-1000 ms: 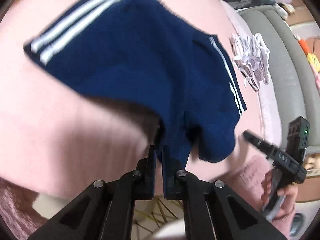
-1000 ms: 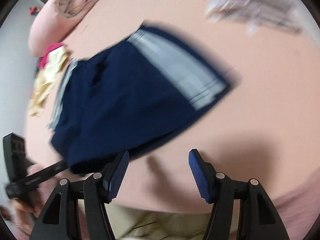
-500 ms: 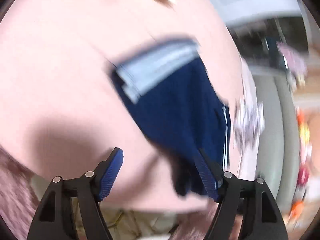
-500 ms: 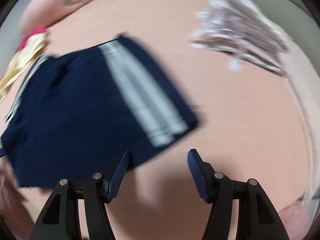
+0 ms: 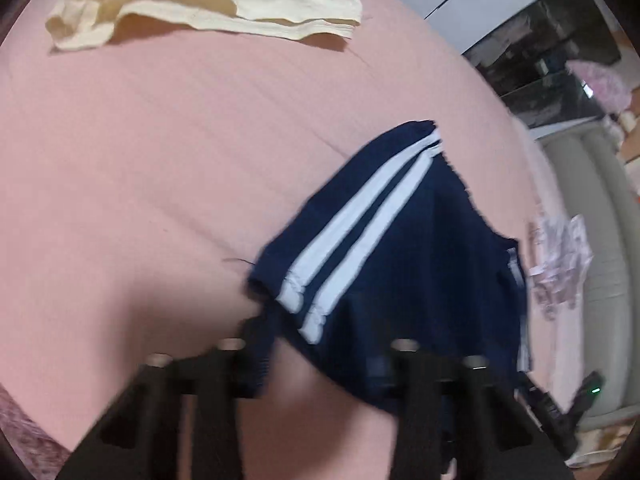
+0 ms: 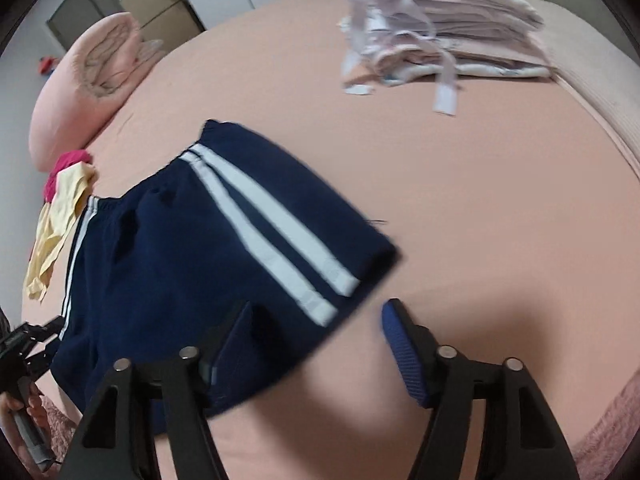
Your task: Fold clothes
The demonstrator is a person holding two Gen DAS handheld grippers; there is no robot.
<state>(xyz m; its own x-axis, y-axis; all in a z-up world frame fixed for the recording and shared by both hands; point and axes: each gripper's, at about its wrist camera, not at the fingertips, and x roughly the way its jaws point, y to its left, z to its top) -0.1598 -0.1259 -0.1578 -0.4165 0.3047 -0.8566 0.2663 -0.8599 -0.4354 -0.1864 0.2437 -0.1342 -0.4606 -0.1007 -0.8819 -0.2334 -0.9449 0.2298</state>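
Navy shorts with two white side stripes (image 5: 400, 264) lie flat on the pink bed sheet (image 5: 160, 160). My left gripper (image 5: 324, 344) is blurred at the striped hem. Its jaws stand apart and are closing, with the hem corner between them and not pressed. In the right wrist view the shorts (image 6: 180, 264) spread to the left. My right gripper (image 6: 316, 332) hovers over the other striped hem corner. Its jaws are closing slowly, the left finger over the cloth, the right one over bare sheet. The left gripper (image 6: 28, 344) shows at the far edge.
A cream garment (image 5: 200, 0) lies crumpled at the far side, also visible beside a magenta cloth (image 6: 68, 168). A stack of folded white clothes (image 6: 448, 32) sits at the back right. A pink pillow (image 6: 88, 80) lies at the bed's head.
My left gripper let go of the shorts' fold, opened and swung over to the striped hem. The shorts dropped flat. My right gripper came closer to the other hem corner.
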